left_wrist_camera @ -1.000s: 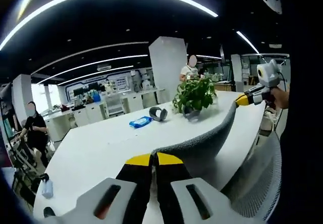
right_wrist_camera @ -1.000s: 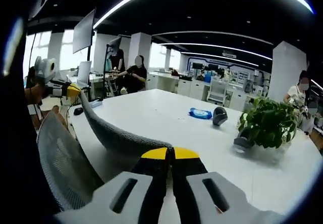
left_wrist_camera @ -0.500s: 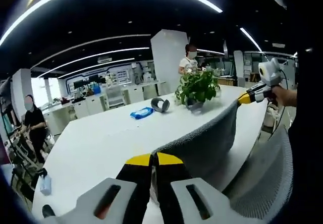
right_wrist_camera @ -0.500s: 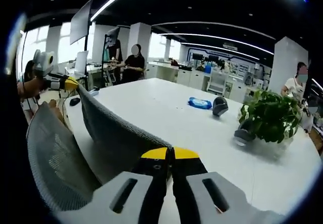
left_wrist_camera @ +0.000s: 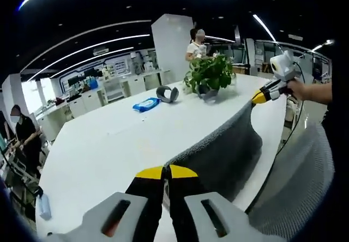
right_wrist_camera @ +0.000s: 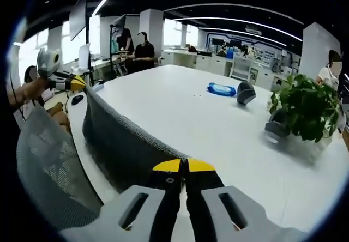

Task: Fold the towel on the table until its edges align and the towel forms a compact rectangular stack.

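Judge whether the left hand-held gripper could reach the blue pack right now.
Probably not: the left hand-held gripper is shut on the towel, and the blue pack lies well beyond across the table.

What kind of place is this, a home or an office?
Most likely an open-plan office or lab: a long white table, a potted plant, rows of desks with people at them, and strip lights overhead.

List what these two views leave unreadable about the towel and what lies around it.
- Towel: in the left gripper view its lower edge drops behind the table rim, so how far it hangs is hidden.
- Towel corners: the shut jaws of the left gripper and right gripper cover them.
- Blue packet: too small in the right gripper view to read.
- Plant: its pot is behind leaves.
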`<move>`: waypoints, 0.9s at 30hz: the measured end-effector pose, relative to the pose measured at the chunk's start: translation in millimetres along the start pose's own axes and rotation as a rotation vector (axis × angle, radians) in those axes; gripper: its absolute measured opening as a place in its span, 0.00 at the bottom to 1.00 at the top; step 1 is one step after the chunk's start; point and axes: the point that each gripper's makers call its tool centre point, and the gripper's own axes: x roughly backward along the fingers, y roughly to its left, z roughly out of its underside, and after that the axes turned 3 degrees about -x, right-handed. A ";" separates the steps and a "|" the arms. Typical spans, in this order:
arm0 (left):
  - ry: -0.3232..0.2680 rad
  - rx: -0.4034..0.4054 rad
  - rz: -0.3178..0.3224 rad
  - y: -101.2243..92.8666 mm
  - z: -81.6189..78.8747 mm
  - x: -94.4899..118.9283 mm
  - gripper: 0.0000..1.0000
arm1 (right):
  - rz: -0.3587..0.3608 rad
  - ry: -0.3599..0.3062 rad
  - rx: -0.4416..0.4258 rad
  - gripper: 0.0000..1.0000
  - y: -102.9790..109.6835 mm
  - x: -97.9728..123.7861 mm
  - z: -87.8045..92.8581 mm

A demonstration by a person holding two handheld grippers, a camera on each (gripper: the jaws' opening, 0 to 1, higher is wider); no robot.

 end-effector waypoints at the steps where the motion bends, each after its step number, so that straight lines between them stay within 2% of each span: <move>1: 0.013 0.000 0.007 2.3 4.3 -6.8 0.02 | 0.001 0.009 0.000 0.00 -1.8 -4.6 1.4; 6: 0.100 -0.033 0.037 9.9 22.0 -30.5 0.02 | -0.022 0.069 -0.032 0.00 -9.5 -32.0 10.7; 12: 0.138 -0.021 0.062 19.3 35.4 -57.1 0.02 | -0.038 0.123 -0.050 0.00 -18.8 -62.1 24.1; 15: 0.175 -0.014 0.074 21.5 47.7 -71.5 0.02 | -0.045 0.155 -0.055 0.00 -22.6 -76.2 32.0; 19: 0.228 -0.034 0.084 24.1 65.6 -87.5 0.02 | -0.046 0.185 -0.047 0.00 -23.5 -90.4 39.7; 27: 0.271 -0.042 0.078 28.6 82.7 -110.3 0.02 | -0.043 0.232 -0.012 0.00 -29.7 -112.8 53.8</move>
